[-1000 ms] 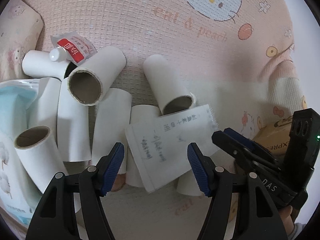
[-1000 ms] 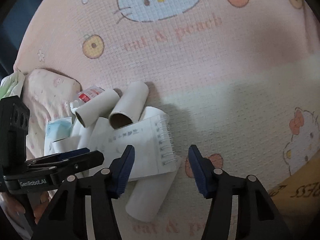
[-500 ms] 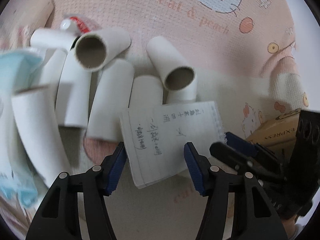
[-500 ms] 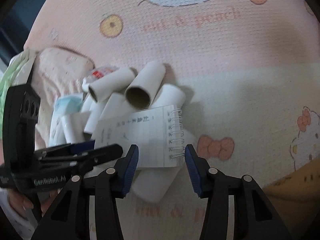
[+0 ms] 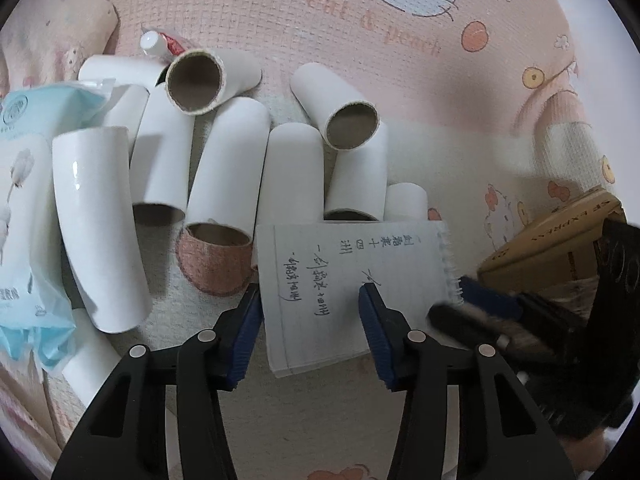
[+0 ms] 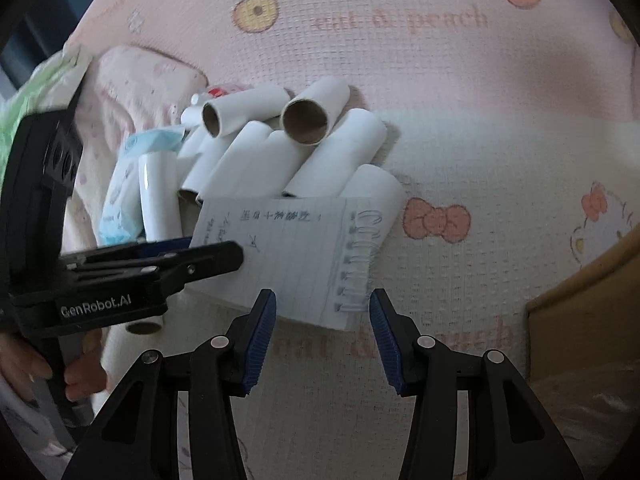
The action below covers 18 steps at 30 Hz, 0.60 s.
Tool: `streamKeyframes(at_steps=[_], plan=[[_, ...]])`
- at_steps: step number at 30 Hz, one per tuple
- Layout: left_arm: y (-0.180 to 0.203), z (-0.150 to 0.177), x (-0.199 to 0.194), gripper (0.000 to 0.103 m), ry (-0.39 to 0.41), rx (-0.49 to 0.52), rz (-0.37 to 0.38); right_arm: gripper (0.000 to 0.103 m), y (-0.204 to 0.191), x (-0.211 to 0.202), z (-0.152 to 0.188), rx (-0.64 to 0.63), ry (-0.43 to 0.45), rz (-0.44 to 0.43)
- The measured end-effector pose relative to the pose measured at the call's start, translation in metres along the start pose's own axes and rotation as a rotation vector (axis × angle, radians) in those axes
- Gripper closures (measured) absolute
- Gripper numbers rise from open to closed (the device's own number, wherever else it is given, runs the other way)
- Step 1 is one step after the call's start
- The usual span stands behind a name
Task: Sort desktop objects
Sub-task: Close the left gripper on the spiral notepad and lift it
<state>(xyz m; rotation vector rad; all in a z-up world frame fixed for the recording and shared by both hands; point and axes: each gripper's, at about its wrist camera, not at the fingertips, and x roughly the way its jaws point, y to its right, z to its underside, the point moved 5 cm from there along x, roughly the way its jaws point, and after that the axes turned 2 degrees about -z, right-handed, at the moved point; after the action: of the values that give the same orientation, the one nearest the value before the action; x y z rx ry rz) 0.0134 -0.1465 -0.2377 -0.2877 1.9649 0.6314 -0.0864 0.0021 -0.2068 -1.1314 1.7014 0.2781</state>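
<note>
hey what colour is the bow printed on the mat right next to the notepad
Orange-pink; the bow shows best in the right wrist view, just right of the notepad.

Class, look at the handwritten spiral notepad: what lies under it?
The white spiral-bound notepad rests partly on white cardboard tubes, whose far ends stick out, and partly on the pink patterned cloth. How far the tubes run beneath is hidden.

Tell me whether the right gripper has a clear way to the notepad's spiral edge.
Probably yes. The right gripper is open, just short of the notepad, its spiral edge facing the gap. The left gripper reaches over the opposite side, so it shouldn't block.
</note>
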Motion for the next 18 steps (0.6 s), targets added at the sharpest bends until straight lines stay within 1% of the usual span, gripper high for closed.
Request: streamKeyframes(at_steps=[3,5,8,11,13,15,18], plan=[[0.0,-0.001,-0.002,0.05,0.008,0.03,-0.021,0.057,0.011,-0.004,-0.007,0.031,0.022,-0.023],[0.0,-0.002,-0.002,0.05,0.008,0.046,-0.026,0.057,0.018,-0.003,-0.012,0.056,0.024,-0.055],[0.0,-0.002,0.0,0.05,-0.011,0.045,-0.008,0.057,0.02,0.008,-0.014,0.094,-0.008,-0.097],[0.0,-0.003,0.003,0.049,-0.036,0.037,0.02,0.057,0.018,0.015,-0.01,0.12,-0.018,-0.141],[0.0,-0.003,0.004,0.049,-0.038,0.029,0.029,0.057,0.018,0.016,-0.007,0.134,-0.018,-0.155],[0.0,-0.003,0.005,0.049,-0.042,0.018,0.036,0.06,0.017,0.017,-0.007,0.138,-0.017,-0.164],[0.0,-0.002,0.007,0.048,-0.05,-0.004,0.047,0.06,0.016,0.016,-0.008,0.126,-0.016,-0.151]])
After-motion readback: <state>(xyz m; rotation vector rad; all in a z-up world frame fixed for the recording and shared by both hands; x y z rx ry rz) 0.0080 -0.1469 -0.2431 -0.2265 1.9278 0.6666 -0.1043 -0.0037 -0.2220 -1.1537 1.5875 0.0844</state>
